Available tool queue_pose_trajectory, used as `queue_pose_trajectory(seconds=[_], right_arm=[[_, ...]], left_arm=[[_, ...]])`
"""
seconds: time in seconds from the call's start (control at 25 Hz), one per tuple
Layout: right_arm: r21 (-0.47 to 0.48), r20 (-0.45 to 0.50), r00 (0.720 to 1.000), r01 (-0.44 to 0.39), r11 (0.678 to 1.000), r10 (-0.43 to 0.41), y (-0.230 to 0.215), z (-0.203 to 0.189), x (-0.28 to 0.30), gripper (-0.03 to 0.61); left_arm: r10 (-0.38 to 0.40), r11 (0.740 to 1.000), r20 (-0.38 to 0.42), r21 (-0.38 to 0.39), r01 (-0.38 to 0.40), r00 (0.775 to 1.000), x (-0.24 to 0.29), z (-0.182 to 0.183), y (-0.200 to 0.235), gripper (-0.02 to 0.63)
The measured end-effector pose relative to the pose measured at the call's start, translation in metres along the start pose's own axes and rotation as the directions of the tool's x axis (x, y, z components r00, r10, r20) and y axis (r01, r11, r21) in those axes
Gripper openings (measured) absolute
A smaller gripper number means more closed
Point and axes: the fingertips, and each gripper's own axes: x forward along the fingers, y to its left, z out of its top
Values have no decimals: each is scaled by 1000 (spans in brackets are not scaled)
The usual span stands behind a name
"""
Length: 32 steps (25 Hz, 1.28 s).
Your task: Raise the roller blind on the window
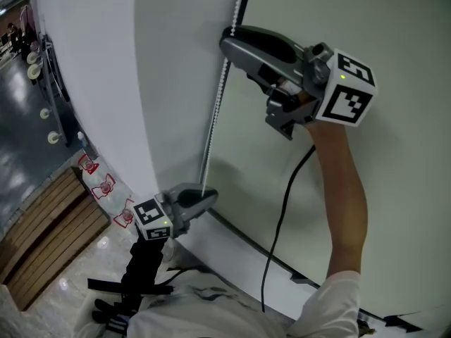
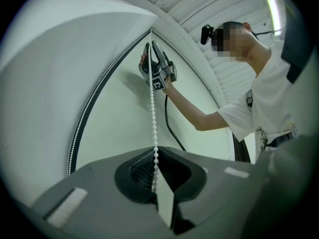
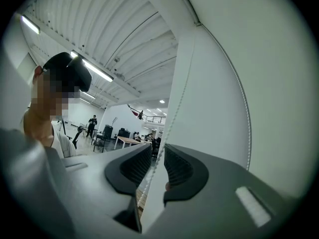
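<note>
**Two tools on the bead chain [image 1: 215,111]**

One white bead chain runs down the left edge of the pale roller blind [image 1: 402,20], which hangs flat and fills the right of the scene, with a white wall [image 1: 106,62] to its left. The left tool [image 1: 211,197] sits low on the chain, near the person's body. Its jaws are clenched together with the beads pinched between the ribbed pads, and the chain runs taut and straight up from them. The right tool [image 1: 227,41] is raised high on an outstretched bare arm [image 1: 345,189], far above the left one. Its jaws stand slightly apart, and the chain passes through the gap without being pressed by either pad. A black cable [image 1: 282,210] hangs down from this tool across the blind.
</note>
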Motion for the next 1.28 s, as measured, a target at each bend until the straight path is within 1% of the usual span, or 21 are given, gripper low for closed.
queue_pose_trajectory(seconds=[0.2, 0.36, 0.44, 0.52, 0.6, 0.68, 0.8, 1.0, 1.16, 1.28], right_arm=[[-16, -9, 1000, -19, 1000, 19, 2, 5, 5, 66], [-10, -1, 1000, -29, 1000, 29, 7, 2, 4, 8], [18, 5, 999, -42, 999, 42, 14, -3, 5, 6], [71, 18, 998, -66, 995, 64, 21, -8, 6, 5], [121, 33, 996, -90, 989, 87, 23, -10, 5, 5], [150, 45, 993, -112, 982, 106, 23, -9, 4, 3], [152, 55, 991, -126, 980, 119, 24, -9, 2, 3], [157, 53, 992, -119, 980, 112, 23, -8, 2, 3], [150, 8, 994, -111, 982, 111, 24, -12, 4, 3], [161, -14, 994, -107, 981, 110, 22, -18, 3, 3]], left_arm=[[3, 1000, 4, 3, -3, 1000, -2, -3, 2, -3], [6, 1000, 5, 1, -6, 1000, -3, -8, 2, -3], [4, 1000, 2, 1, -4, 1000, -7, -15, 1, -2], [2, 1000, 2, -3, -2, 1000, -12, -21, -1, -3], [2, 1000, 7, -9, -2, 1000, -14, -22, -3, -3], [1, 1000, 11, -14, -1, 1000, -14, -22, -3, -3], [-1, 1000, 11, -22, 1, 1000, -13, -22, -3, -3], [-7, 1000, 10, -26, 7, 1000, -8, -17, -3, -3], [-9, 1000, 13, -26, 10, 1000, -2, -10, -3, -3], [-11, 1000, 10, -27, 11, 1000, 3, -3, -3, -3]])
